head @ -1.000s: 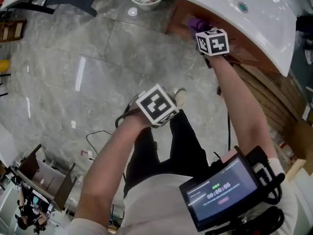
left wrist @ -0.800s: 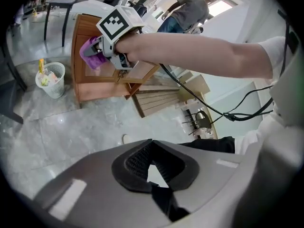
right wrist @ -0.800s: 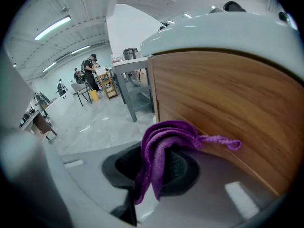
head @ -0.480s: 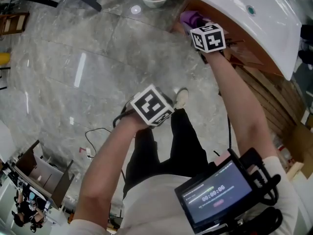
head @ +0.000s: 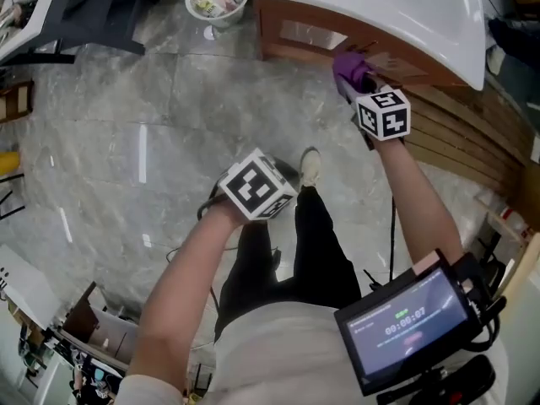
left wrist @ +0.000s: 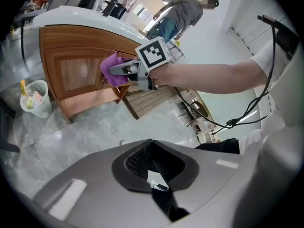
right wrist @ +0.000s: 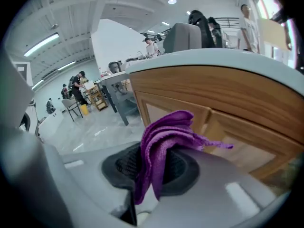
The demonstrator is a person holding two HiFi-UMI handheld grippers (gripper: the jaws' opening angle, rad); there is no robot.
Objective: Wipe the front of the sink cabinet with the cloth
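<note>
Evidently the wiping step is in hand. The right hand-held gripper [right wrist: 156,171] is clamped on a crumpled purple microfibre cloth [right wrist: 164,144], whose free folds stand up from the jaws. It holds the cloth at the front of the brown wooden sink cabinet [right wrist: 237,96], just under the white ceramic basin [head: 380,7]. Whether the cloth actually presses on the panelled door I cannot tell.

The left hand-held gripper [left wrist: 152,169] hangs well apart from the cabinet, over the grey marble floor [head: 126,125], with its jaws drawn together on nothing.

The next move, I judge, calls for firm contact with the wood and a steady sweep across the door panels.

Little writing can be read. A small screen [head: 407,327] at the person's chest shows glowing timer digits, too blurred to read. The marker cubes carry only black-and-white square patterns.
</note>
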